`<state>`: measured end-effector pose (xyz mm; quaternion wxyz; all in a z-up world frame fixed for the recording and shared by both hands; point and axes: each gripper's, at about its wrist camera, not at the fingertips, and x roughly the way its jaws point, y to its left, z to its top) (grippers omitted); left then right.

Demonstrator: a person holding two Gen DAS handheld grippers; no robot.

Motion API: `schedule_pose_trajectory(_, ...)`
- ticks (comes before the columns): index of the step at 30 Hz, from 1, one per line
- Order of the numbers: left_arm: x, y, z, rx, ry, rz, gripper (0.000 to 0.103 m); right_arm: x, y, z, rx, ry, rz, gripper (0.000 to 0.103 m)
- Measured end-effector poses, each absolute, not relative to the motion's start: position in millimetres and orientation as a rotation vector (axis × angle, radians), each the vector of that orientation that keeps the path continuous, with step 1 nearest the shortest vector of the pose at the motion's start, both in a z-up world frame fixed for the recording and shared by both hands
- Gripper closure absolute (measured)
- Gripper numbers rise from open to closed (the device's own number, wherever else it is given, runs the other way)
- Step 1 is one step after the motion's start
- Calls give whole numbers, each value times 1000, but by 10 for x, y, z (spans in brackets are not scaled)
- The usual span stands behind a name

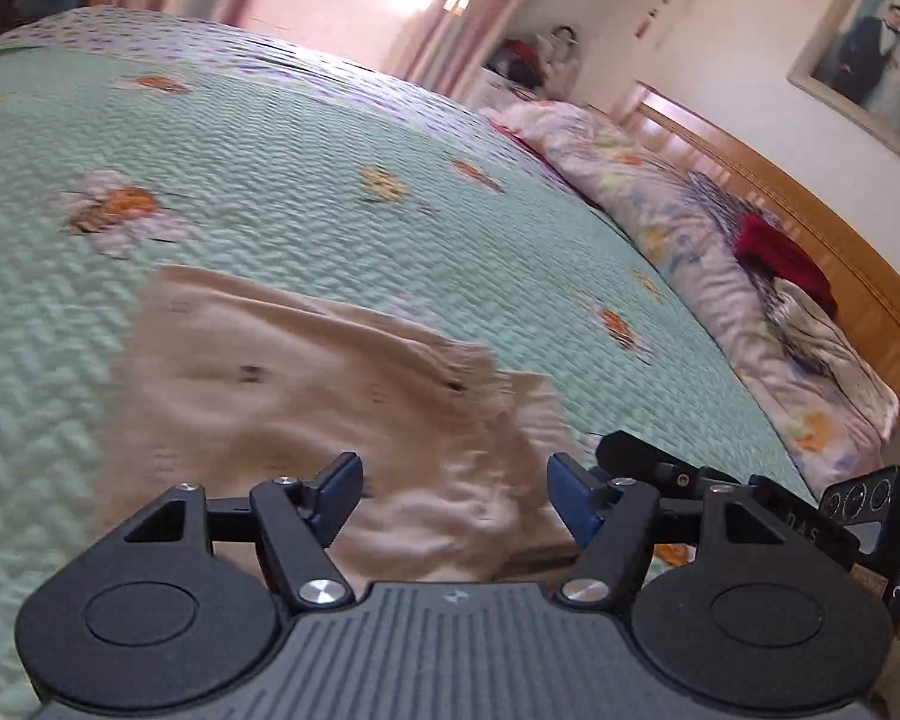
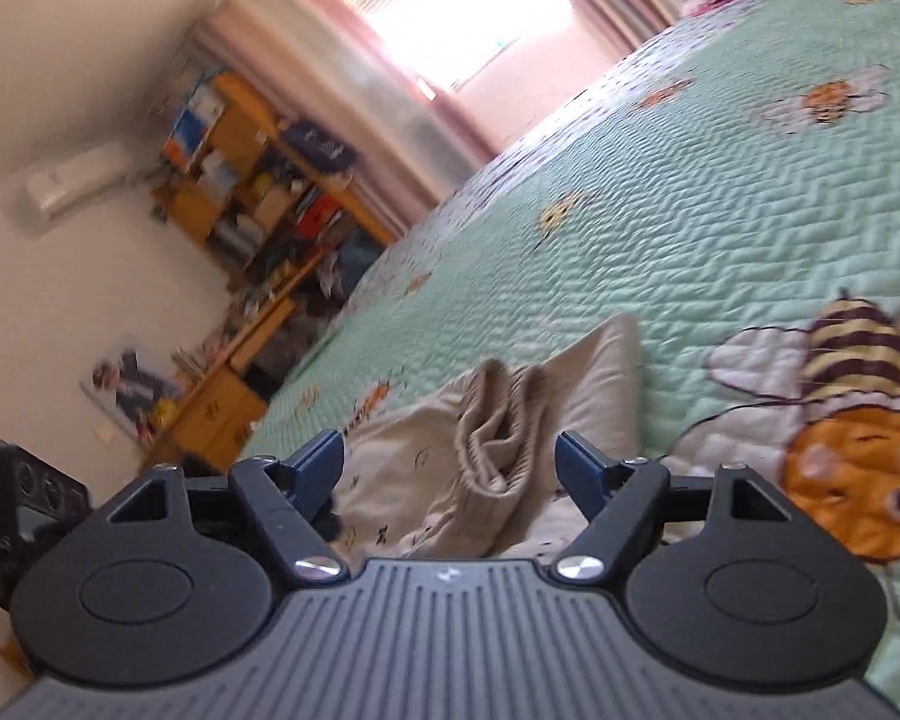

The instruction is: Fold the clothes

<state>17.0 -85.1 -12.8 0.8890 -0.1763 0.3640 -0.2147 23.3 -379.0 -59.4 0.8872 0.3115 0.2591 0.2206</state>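
Observation:
A beige garment (image 1: 306, 372) with small dark prints lies partly flattened on the green quilted bedspread (image 1: 258, 138). My left gripper (image 1: 453, 489) hangs open just above its near, wrinkled edge, holding nothing. In the right wrist view the same beige garment (image 2: 498, 438) shows a ribbed, bunched waistband standing up between the blue pads. My right gripper (image 2: 450, 468) is open around that bunch without closing on it. The right gripper's black body (image 1: 690, 474) shows at the lower right of the left wrist view.
A rumpled floral duvet (image 1: 660, 198) with a red cloth (image 1: 780, 258) lies along the wooden headboard (image 1: 810, 222). A framed picture (image 1: 876, 54) hangs above. Wooden shelves and a desk (image 2: 252, 204) stand past the bed's far edge, near curtains (image 2: 354, 78).

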Motion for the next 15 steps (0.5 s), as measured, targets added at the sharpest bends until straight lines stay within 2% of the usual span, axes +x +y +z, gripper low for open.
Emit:
schedule_pose_trajectory(5,214,-352,-233,-467,761,-379,29,504,-3642,-643,622,610,421,24)
schedule_pose_trajectory(10,230,-338,-357,-464,790,-487,29,676,-3441,-674,555,649,407,28)
schedule_pose_trajectory(13,183,-431,-406,-389,807,-532,25,647,-3336,-686,494,654,387,39)
schedule_pose_trajectory(14,166,-463,-427,-363,815,-545,25,622,-3312,-684,480,648,393,50)
schedule_pose_trajectory(15,164,-488,-452,-348,826,-556,25,603,-3299,-685,467,642,392,56)
